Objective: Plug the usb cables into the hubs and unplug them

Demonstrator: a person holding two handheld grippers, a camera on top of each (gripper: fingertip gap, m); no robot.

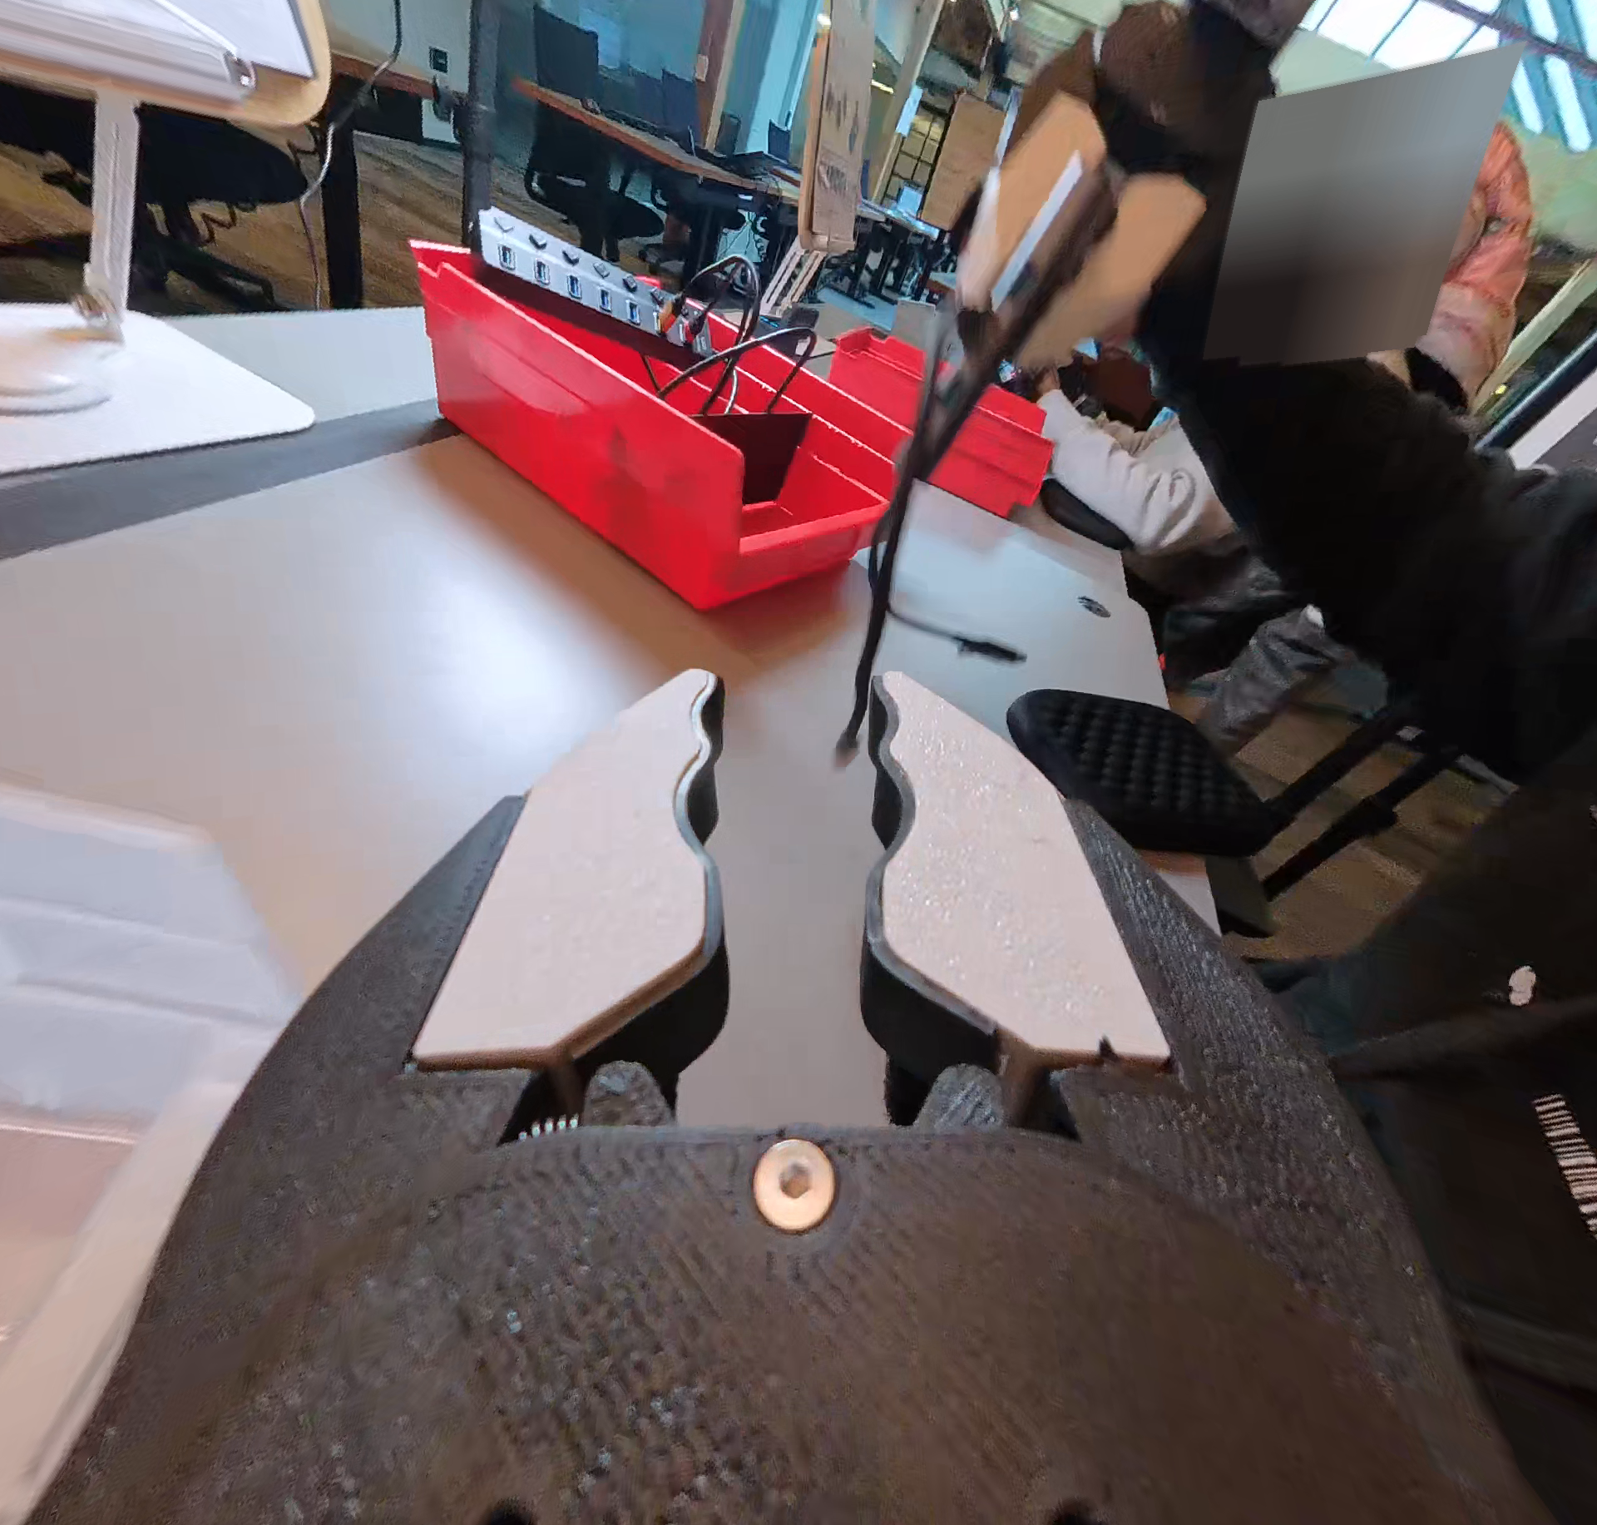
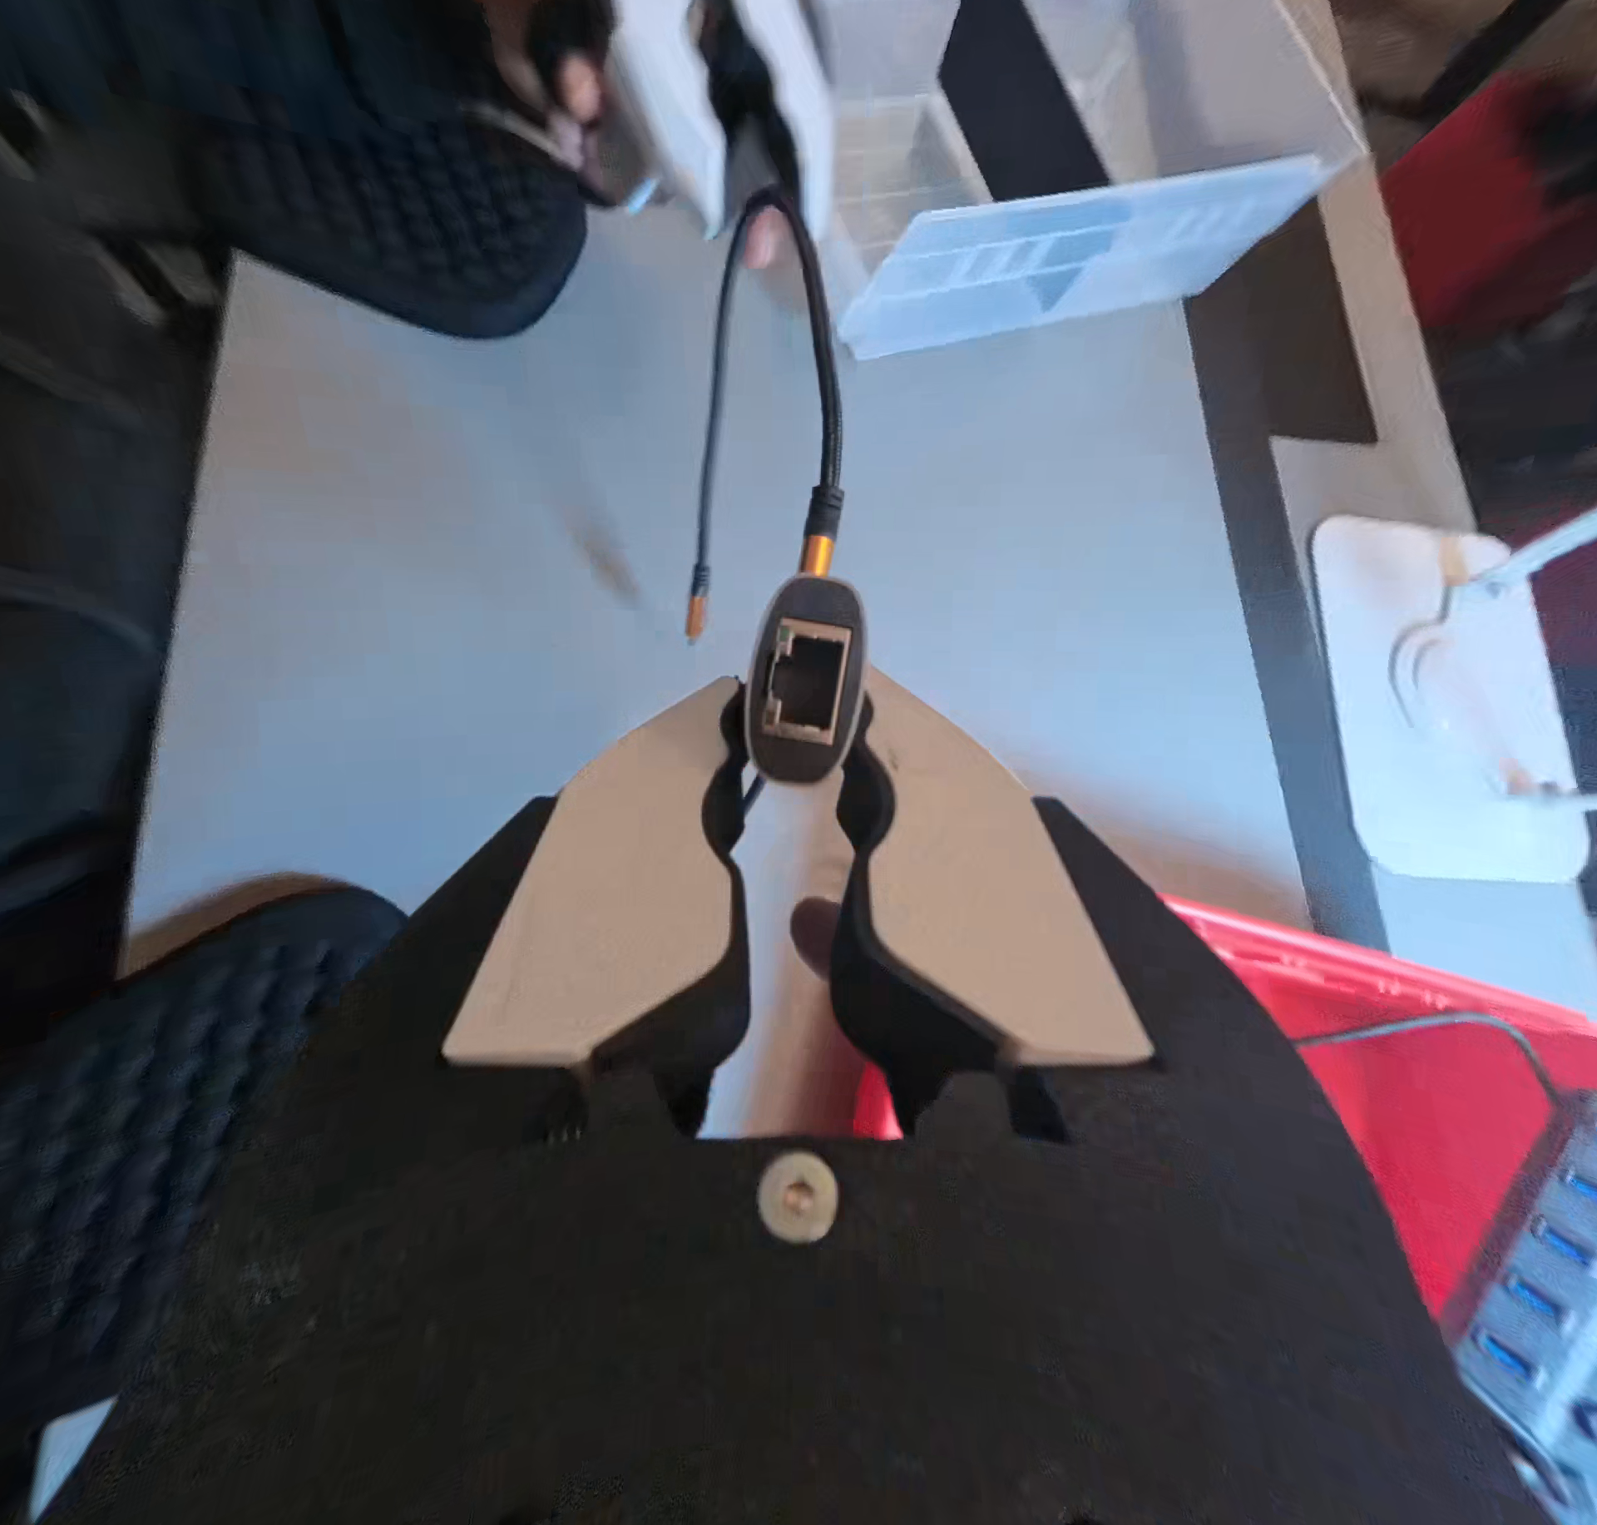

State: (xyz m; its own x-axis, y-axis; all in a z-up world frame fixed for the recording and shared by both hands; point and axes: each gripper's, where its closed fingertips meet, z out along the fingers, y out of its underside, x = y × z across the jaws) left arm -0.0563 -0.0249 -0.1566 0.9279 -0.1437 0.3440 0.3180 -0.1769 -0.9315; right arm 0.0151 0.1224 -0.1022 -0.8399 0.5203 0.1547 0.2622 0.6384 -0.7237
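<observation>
The right hand-held gripper point(image 2: 799, 705) has its jaws closed tight on a small dark adapter hub point(image 2: 805, 697), pinched right at the fingertips with the network-style port facing the camera. Its braided cable point(image 2: 778, 342) loops out ahead and the loose orange-tipped plug point(image 2: 696, 615) dangles free above the pale bench point(image 2: 432, 533).

The left hand-held gripper point(image 1: 791, 731) is spread partway open with nothing in it, and that same cable's end point(image 1: 851, 740) hangs just between its fingertips, without clearly touching either one.

Only the left wrist view shows the long silver multi-port hub point(image 1: 588, 278) propped at a slant in the red bin point(image 1: 605, 463), with thin black cables at its far end. It also shows the right one held high, tilted down toward the bench. The right wrist view gets just a blurry corner of that hub, plus a clear plastic organizer box point(image 2: 1080, 256).
</observation>
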